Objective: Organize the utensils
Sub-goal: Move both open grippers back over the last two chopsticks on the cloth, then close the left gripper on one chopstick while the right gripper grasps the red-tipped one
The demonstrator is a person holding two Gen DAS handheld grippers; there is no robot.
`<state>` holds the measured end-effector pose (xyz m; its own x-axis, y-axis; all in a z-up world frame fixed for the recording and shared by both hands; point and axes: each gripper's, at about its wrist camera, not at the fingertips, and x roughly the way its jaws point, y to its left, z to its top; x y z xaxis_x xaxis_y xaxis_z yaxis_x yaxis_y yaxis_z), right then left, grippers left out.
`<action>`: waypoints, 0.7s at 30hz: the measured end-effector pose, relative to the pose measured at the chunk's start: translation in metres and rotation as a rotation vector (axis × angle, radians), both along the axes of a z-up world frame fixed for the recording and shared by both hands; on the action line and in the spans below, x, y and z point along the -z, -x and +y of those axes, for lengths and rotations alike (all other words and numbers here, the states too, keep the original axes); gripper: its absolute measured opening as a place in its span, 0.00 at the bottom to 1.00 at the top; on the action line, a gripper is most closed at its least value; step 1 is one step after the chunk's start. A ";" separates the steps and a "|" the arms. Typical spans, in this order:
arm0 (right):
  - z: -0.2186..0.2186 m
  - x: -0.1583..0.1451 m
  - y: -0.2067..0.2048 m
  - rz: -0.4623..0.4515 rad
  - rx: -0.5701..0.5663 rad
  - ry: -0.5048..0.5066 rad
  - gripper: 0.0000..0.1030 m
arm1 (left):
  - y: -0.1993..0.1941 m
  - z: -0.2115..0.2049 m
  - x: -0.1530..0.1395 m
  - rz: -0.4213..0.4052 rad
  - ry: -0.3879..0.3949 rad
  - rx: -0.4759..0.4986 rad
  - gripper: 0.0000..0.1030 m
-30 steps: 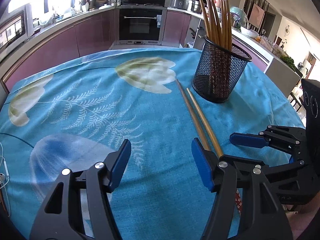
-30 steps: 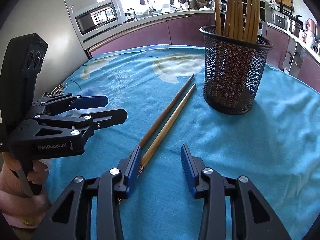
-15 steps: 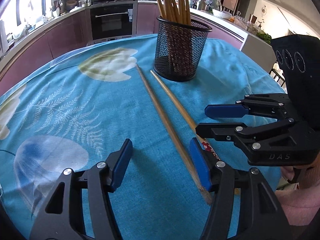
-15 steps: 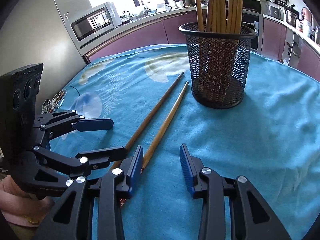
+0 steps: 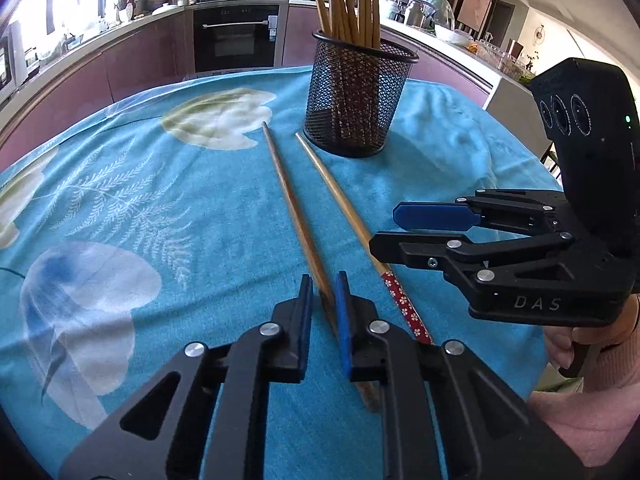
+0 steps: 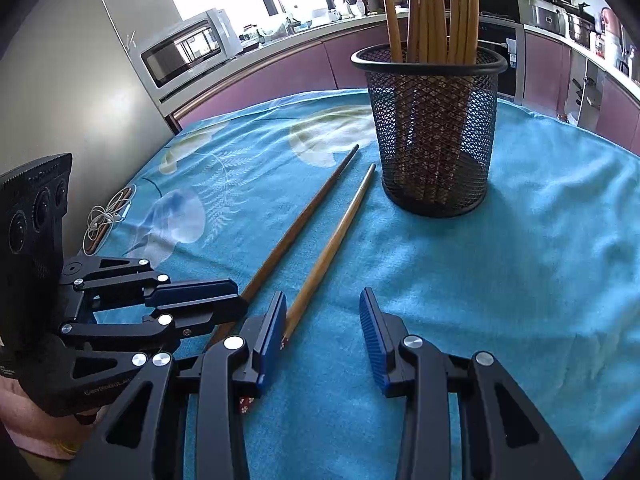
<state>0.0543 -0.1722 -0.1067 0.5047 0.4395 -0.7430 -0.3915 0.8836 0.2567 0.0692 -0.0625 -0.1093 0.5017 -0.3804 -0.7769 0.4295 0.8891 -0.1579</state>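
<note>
Two wooden chopsticks lie side by side on the blue tablecloth. My left gripper (image 5: 323, 292) is shut on the thick end of the darker chopstick (image 5: 292, 208), which also shows in the right wrist view (image 6: 304, 216). The lighter chopstick (image 5: 340, 204) with a red flowered end lies just right of it. My right gripper (image 6: 323, 312) is open, and the lighter chopstick (image 6: 332, 248) runs along its left finger. A black mesh holder (image 5: 358, 100) with several chopsticks stands beyond the tips, and it also shows in the right wrist view (image 6: 434, 132).
The table is round, under a blue cloth with leaf prints (image 5: 120, 200). A coiled white cable (image 6: 106, 220) lies at its left edge. Kitchen counters, an oven (image 5: 238, 38) and a microwave (image 6: 184, 50) stand behind the table.
My left gripper has closed from wide open onto the darker chopstick's thick end. Both grippers have moved closer to the chopsticks and the holder.
</note>
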 end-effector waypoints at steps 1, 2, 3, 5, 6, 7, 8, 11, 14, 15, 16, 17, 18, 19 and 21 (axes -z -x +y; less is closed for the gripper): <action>0.001 0.000 0.000 -0.001 -0.001 0.001 0.35 | 0.003 0.000 0.000 0.000 0.001 -0.007 0.08; 0.001 0.000 0.000 -0.002 -0.001 0.002 0.35 | 0.006 0.000 0.000 0.001 0.002 -0.014 0.08; 0.001 0.000 -0.001 -0.002 -0.001 0.003 0.35 | 0.008 0.000 0.001 -0.002 -0.001 -0.021 0.08; 0.001 0.000 -0.001 -0.002 -0.002 0.003 0.35 | 0.015 0.001 0.001 -0.005 -0.004 -0.031 0.08; 0.003 0.000 -0.002 -0.003 -0.002 0.005 0.35 | 0.017 0.001 0.001 -0.001 -0.002 -0.036 0.08; 0.003 0.001 -0.002 -0.004 -0.002 0.007 0.35 | 0.020 0.003 0.001 0.003 0.001 -0.038 0.08; 0.003 0.000 -0.003 -0.005 -0.001 0.010 0.35 | 0.021 0.004 0.000 0.009 0.002 -0.041 0.08; 0.006 0.000 -0.004 -0.011 0.002 0.024 0.35 | 0.025 0.008 0.000 0.030 0.006 -0.044 0.08; 0.006 0.000 -0.004 -0.013 0.003 0.030 0.34 | 0.028 0.011 -0.001 0.049 0.015 -0.048 0.07; 0.006 0.000 -0.004 -0.012 0.004 0.029 0.34 | 0.029 0.012 -0.001 0.051 0.016 -0.046 0.07; 0.007 0.001 -0.005 -0.011 0.005 0.029 0.34 | 0.029 0.012 -0.001 0.052 0.023 -0.038 0.07; 0.007 0.001 -0.005 -0.012 0.005 0.031 0.34 | 0.030 0.012 -0.002 0.053 0.029 -0.036 0.07; 0.007 0.001 -0.005 -0.011 0.005 0.032 0.34 | 0.029 0.013 -0.003 0.048 0.035 -0.037 0.08; 0.007 0.001 -0.006 -0.010 0.006 0.033 0.34 | 0.028 0.013 -0.004 0.040 0.032 -0.037 0.11; 0.008 0.001 -0.008 -0.009 0.008 0.035 0.34 | 0.023 0.013 -0.007 0.020 0.024 -0.044 0.15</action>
